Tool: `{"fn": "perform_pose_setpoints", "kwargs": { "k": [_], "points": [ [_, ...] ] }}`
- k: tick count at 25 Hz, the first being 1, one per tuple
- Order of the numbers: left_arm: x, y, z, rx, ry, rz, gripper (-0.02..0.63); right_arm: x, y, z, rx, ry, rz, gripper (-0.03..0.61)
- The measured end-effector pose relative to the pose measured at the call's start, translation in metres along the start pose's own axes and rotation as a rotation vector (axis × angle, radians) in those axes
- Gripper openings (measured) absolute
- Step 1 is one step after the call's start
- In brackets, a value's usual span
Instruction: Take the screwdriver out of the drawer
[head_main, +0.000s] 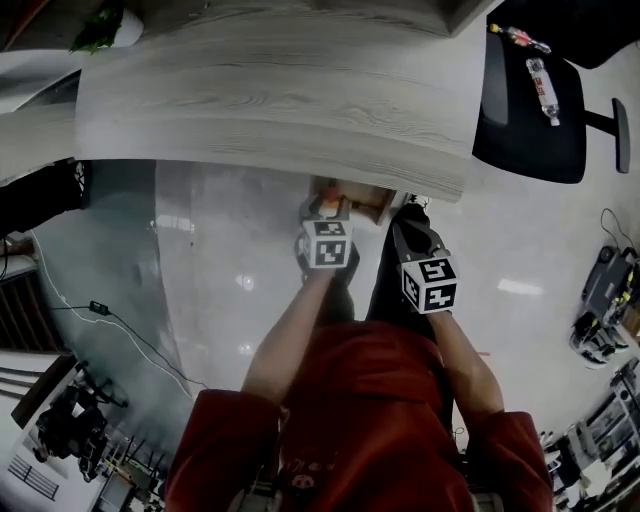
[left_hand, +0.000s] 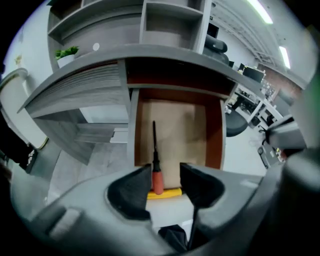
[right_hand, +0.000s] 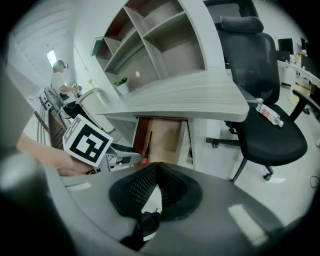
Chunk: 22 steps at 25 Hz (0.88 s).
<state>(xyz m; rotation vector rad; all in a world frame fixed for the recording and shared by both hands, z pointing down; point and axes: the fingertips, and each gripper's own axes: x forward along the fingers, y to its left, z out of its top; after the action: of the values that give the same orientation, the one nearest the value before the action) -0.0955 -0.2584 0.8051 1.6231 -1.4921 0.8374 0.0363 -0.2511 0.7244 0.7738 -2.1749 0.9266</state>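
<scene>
Grey left hand-held gripper (left_hand: 165, 172) hovers at the front of the open drawer (left_hand: 192, 132), its jaws released and apart, gripping nothing. Along the drawer's left side lies the screwdriver (left_hand: 155, 159), its red handle toward the front and seen between those jaws, beside a yellow strip (left_hand: 167, 193). Right of the drawer, the right hand-held gripper (right_hand: 157, 167) is clenched on nothing. A black office chair (right_hand: 265, 125) stands further right.

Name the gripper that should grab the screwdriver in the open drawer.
Left. The left tongs stand open with the screwdriver handle between them; the right tongs are shut and farther back from the drawer.
</scene>
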Motion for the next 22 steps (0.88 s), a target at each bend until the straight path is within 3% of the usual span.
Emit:
{"fn": "perform_pose_setpoints", "kwargs": {
  "k": [10, 16, 22],
  "points": [
    [0.05, 0.013, -0.029, -0.014, 0.08, 0.106, 0.159, 0.016, -0.017, -0.02, 0.021, 0.049, 0.023, 0.001],
    [0.067, 0.012, -0.04, -0.021, 0.139, 0.121, 0.167, 0.021, -0.027, -0.016, 0.032, 0.042, 0.019, 0.0],
    [0.078, 0.012, -0.04, -0.024, 0.136, 0.163, 0.167, 0.021, -0.037, -0.014, 0.047, 0.034, 0.019, 0.001]
  ]
}}
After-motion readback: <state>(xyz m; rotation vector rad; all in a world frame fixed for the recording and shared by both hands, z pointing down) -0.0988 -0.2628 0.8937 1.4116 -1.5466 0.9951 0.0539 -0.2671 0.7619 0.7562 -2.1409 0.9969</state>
